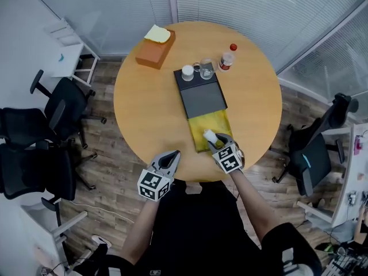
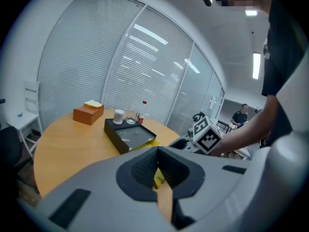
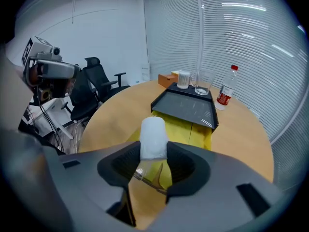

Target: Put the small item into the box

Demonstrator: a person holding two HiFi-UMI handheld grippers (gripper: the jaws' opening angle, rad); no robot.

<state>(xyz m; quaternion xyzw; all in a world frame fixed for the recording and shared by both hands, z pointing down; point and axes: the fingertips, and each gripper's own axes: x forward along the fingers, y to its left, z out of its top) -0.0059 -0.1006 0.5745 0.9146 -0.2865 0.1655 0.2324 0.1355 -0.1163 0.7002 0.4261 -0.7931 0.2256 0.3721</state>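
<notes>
- The left gripper (image 1: 171, 156) sat at the near table (image 1: 144, 108) edge with its jaws closed and nothing between them. We judged it was parked there to stay out of the way of the other hand.
- The orange tissue box (image 1: 155, 49) stood at the far left of the table, well apart from the work, so we took it as no part of the task.
- The black box (image 1: 201, 96) lay in the middle of the table, with a white-lidded jar (image 1: 187, 72) and a clear glass (image 1: 206, 71) standing on its far end. Its near end was left free.
- The yellow drawer part (image 1: 215, 121) stuck out from the box toward the person. It looked pulled out so that the item could be dropped in from above.
- The small white-capped bottle (image 3: 153, 137) was the task's item. It was held upright and off the table over the near end of the yellow part, not yet set down.
- The right gripper (image 1: 217, 143) was clamped on that bottle's clear body below the cap and tilted down toward the yellow part, in what looked like the placing step.
- A red-capped drink bottle (image 1: 228, 57) stood just beside the box's far right corner, untouched.
</notes>
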